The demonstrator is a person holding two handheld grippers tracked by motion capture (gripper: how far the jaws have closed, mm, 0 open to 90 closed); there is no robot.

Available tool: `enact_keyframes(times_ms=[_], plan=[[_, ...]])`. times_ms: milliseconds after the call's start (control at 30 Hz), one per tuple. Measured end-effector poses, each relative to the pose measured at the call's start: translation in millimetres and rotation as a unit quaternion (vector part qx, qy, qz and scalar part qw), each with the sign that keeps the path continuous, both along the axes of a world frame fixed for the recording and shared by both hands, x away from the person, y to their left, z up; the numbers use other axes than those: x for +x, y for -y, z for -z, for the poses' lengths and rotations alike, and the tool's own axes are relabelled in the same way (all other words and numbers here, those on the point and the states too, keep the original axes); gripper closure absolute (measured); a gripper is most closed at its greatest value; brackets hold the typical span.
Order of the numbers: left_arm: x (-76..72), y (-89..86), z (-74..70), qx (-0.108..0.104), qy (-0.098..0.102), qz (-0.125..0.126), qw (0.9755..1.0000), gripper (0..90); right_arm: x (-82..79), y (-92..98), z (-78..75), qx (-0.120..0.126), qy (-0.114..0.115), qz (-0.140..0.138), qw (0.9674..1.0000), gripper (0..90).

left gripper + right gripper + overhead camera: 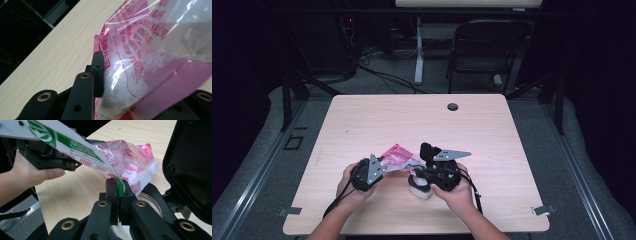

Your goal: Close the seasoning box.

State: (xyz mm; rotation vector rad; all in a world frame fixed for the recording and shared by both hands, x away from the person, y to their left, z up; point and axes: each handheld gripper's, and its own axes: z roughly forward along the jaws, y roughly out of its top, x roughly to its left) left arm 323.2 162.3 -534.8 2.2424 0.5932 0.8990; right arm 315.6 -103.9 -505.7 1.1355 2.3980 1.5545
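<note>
A clear plastic bag with pink print hangs between my two grippers near the table's front. In the left gripper view the bag bulges with white stuff, and my left gripper grips its body, one black finger pressed against the film. My left gripper points right in the high view. My right gripper is shut on the bag's white and green printed edge, with the pink part behind. From above, the right gripper points left toward the bag.
A white round roll sits on the table under the right gripper, also seen as the roll. A black casing stands close on the right. A cable hole lies at the far edge; a folding chair stands beyond.
</note>
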Motion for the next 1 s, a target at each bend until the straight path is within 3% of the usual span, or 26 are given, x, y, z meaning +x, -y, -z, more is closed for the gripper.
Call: enact_keyframes(times_ms=[567, 1000], plan=[[2.6, 1.8, 5.9, -0.002, -0.022, 0.007, 0.9997, 72.4, 0.5, 0.1, -2.0, 0.006, 0.002, 0.003, 1.0000, 88.9], [5.7, 3.7, 12.3, -0.006, -0.049, 0.009, 0.9987, 72.7, 0.6, -1.1, -1.6, 0.004, 0.002, 0.000, 1.0000, 88.3]])
